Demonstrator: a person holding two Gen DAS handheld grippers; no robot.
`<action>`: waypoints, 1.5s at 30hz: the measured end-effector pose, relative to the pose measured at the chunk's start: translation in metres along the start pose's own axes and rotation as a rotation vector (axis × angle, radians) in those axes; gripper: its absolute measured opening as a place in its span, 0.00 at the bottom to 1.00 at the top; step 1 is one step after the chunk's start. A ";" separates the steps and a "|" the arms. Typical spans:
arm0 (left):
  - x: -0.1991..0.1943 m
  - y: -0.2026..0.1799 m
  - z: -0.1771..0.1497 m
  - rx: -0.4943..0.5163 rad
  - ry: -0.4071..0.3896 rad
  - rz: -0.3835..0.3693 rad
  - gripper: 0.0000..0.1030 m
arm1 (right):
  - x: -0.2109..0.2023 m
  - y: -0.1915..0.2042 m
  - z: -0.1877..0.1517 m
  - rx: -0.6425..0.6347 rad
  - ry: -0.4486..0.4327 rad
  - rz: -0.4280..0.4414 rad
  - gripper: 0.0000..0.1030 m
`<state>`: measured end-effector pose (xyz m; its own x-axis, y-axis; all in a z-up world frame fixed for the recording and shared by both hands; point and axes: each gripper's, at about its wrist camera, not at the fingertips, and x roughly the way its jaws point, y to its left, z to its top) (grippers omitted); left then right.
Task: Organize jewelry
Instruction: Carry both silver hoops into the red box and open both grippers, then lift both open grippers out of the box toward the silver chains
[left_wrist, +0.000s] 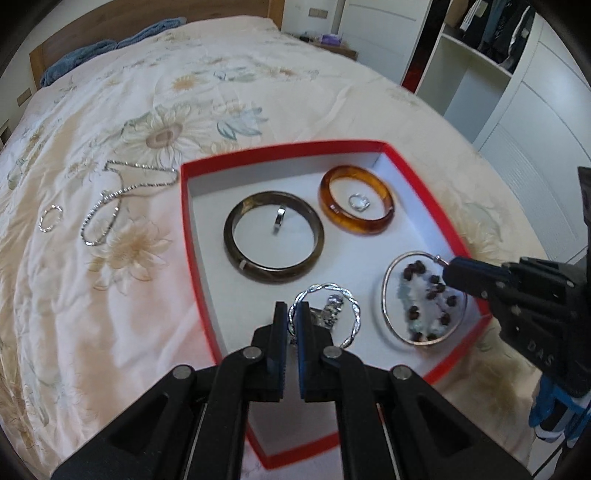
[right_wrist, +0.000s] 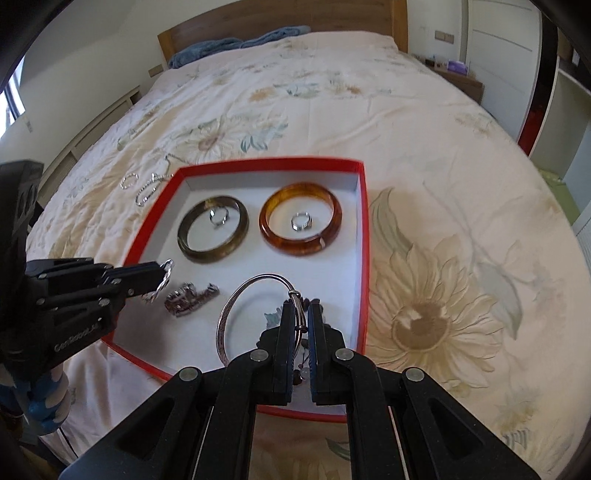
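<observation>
A red box (left_wrist: 186, 206) with a white floor lies on the bed. My left gripper (left_wrist: 293, 314) is shut on a twisted silver bangle (left_wrist: 352, 317), held over the box's near part above a small silver clasp piece (left_wrist: 334, 308). My right gripper (right_wrist: 299, 314) is shut on a thin silver bangle (right_wrist: 236, 295), held over a dark bead bracelet (left_wrist: 428, 291). A dark green bangle (left_wrist: 273, 236) with a ring (left_wrist: 279, 219) inside and an amber bangle (left_wrist: 356, 210) with a ring (left_wrist: 358, 202) inside lie in the box.
A silver chain (left_wrist: 110, 206) and a small silver ring (left_wrist: 51, 218) lie on the floral bedspread left of the box. A blue towel (left_wrist: 77, 55) lies by the wooden headboard. White wardrobes (left_wrist: 517, 103) stand to the right.
</observation>
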<state>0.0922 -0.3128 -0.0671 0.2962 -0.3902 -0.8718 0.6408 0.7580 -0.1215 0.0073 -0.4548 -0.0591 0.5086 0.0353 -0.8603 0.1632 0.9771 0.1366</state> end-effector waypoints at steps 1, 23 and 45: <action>0.005 0.000 0.000 0.000 0.008 0.003 0.04 | 0.003 0.000 -0.001 -0.001 0.005 0.002 0.07; 0.012 0.006 0.003 -0.079 0.039 -0.025 0.13 | -0.007 -0.008 -0.010 0.023 0.015 0.000 0.19; -0.230 0.074 -0.057 -0.175 -0.277 0.148 0.16 | -0.204 0.081 -0.036 -0.081 -0.278 0.023 0.36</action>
<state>0.0311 -0.1368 0.0973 0.5729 -0.3784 -0.7271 0.4526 0.8856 -0.1043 -0.1138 -0.3748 0.1099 0.7252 0.0094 -0.6884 0.0869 0.9907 0.1051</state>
